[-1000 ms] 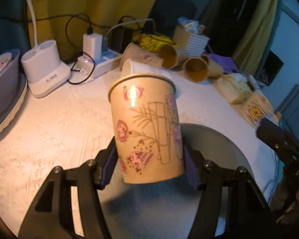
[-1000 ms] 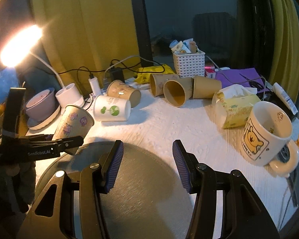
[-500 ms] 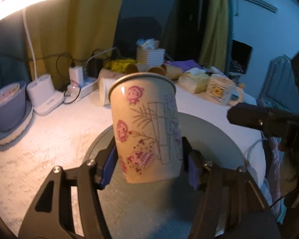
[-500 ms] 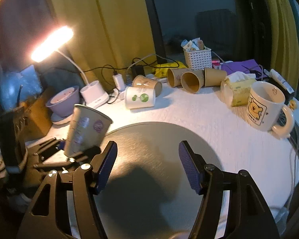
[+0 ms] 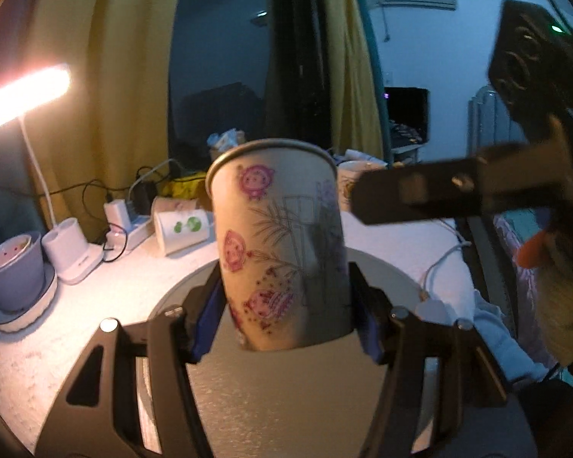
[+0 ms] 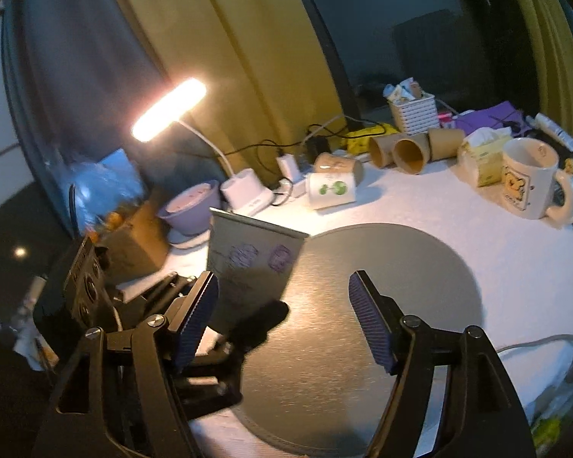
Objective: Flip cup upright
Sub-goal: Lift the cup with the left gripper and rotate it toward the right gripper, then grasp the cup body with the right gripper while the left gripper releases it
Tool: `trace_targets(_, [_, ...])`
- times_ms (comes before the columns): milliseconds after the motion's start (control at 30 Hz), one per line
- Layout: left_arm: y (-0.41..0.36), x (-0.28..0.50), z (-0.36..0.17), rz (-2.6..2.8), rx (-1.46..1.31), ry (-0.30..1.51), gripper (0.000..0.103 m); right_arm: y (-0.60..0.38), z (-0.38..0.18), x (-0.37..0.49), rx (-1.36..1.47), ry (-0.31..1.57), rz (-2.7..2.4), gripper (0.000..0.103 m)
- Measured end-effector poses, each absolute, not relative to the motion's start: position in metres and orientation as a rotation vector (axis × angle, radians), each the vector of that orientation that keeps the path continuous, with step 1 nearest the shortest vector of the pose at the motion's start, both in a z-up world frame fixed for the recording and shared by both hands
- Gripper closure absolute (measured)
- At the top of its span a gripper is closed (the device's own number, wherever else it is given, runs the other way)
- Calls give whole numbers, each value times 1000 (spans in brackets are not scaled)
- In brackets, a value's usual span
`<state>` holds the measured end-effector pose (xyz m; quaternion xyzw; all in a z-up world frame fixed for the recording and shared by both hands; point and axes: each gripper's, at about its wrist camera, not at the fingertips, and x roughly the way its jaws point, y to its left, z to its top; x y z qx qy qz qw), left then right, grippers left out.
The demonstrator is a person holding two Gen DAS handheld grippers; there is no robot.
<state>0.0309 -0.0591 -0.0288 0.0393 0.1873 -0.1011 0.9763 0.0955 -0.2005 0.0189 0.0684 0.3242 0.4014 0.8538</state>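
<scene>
Paper, printed with pink cartoon figures and thin bamboo lines, is what the left tongs (image 5: 286, 316) have closed on: the cup (image 5: 282, 252) sits between the two blue pads, gripped low on its wall near the narrow base, with its rolled rim pointing up and slightly away from the camera. Its long axis runs almost vertical, leaning only a little, and the cup is held in the air over the round grey mat (image 6: 382, 305) on the white counter (image 6: 515, 267); whether its base already touches the mat cannot be told. The right tongs (image 6: 282, 320) are wide open and hold nothing, hovering over the same mat with the cup just beside their left pad, so the left hand is the one that carries the job and the right is merely near. As a judgement, the flip is nearly done and what remains is to bring the base flat down on the mat and let go; a squeezed paper wall could spring or tip on release. Compared with a second ago, the cup's mouth has swung from facing across the counter towards the clutter of other cups to standing well up against the curtain and dark window, and the right tongs have drawn closer, their body now crossing the upper right of the left wrist view.
</scene>
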Motion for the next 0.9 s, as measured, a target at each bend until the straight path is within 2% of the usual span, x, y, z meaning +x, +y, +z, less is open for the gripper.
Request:
trace_targets(567, [-79, 10, -23, -302, 127, 294, 42, -211, 11, 113, 360, 761, 1021, 28])
trace_targets(900, [-83, 15, -26, -334, 134, 322, 41, -212, 9, 122, 375, 780, 1046, 30])
